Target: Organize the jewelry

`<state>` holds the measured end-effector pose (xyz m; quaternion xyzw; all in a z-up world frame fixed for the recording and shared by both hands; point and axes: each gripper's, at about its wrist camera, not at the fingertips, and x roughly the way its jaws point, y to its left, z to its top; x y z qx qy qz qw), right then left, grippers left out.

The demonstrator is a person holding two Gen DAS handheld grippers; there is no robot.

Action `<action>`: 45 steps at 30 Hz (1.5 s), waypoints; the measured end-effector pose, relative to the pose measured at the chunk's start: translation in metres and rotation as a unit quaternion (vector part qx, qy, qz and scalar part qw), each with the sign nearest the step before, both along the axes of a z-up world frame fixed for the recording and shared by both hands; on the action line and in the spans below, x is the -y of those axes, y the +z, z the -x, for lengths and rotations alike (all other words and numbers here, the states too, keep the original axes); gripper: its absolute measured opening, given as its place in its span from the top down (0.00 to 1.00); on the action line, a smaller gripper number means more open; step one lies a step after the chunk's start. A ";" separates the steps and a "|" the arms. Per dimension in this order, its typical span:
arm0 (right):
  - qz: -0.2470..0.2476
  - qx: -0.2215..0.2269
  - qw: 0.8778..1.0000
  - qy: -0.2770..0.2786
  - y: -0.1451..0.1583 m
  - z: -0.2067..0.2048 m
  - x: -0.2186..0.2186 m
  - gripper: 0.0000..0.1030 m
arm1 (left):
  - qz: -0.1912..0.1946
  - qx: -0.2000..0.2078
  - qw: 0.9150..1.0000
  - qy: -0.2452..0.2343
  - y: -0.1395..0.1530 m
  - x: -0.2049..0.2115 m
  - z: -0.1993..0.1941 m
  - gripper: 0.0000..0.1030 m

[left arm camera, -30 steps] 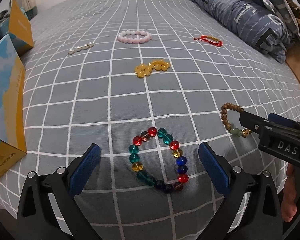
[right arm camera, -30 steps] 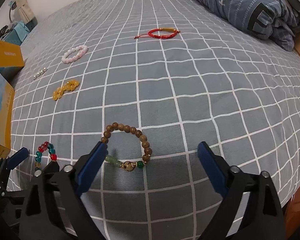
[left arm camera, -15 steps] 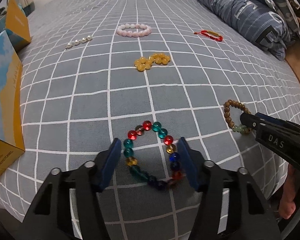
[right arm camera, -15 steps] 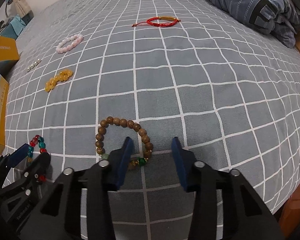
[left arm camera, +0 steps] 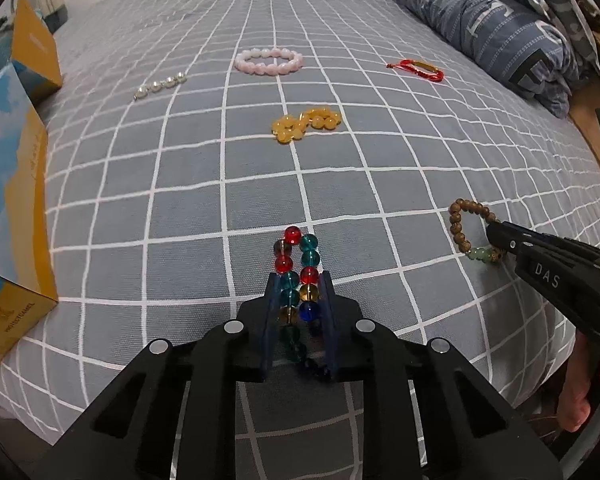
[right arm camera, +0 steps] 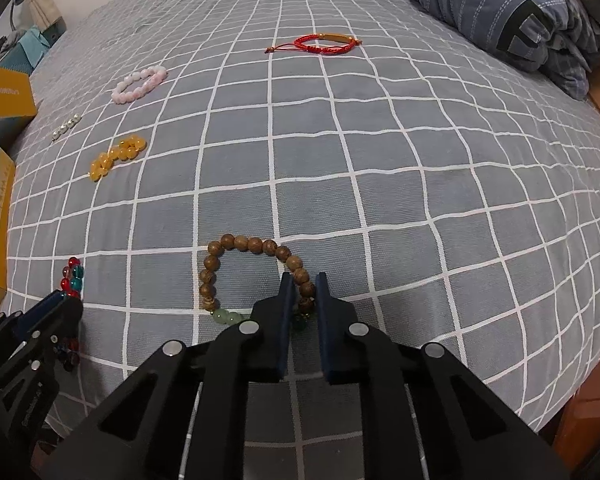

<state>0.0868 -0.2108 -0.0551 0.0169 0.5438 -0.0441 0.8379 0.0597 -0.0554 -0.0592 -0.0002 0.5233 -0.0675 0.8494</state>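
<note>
1. Left gripper (left arm camera: 298,292) is pinched onto the multicolour glass bracelet (left arm camera: 298,264). The loop is squashed into two parallel strands between the pads and lies on the bed (left arm camera: 180,208) at the near edge.
2. Right gripper (right arm camera: 301,300) is clamped on one side of the wooden bead bracelet (right arm camera: 252,246), near its green beads. The rest of that loop lies flat on the bed.
3. Not yet handled, further up the bed: amber bracelet (left arm camera: 306,122), pink bracelet (left arm camera: 269,61), pearl strand (left arm camera: 160,86), red cord bracelet (left arm camera: 416,69). Boxes (left arm camera: 8,208) are at the left.
4. Risk: round glass beads could roll out of the pads on lift, because the grip is on curved surfaces.
5. Risk: the right grip holds only one strand, so the free loop will likely swing and may slip.
6. Risk: hard squeezing could strain the elastic cord.
7. Risk: the grippers are close together, so a collision is possible if both lift inward.
</note>
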 end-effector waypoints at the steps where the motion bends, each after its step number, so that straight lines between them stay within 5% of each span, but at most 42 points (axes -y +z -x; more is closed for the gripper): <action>1: 0.005 0.002 1.000 0.000 0.001 0.000 -0.001 0.90 | -0.001 0.002 1.000 -0.003 0.001 0.001 0.001 0.82; 5: 0.012 0.006 1.000 0.000 0.004 0.001 -0.004 0.90 | -0.001 0.009 1.000 -0.006 0.005 0.002 0.004 0.91; 45: -0.041 0.097 0.994 -0.001 0.062 0.022 -0.008 0.90 | 0.034 0.092 0.995 0.007 0.072 -0.025 0.018 0.91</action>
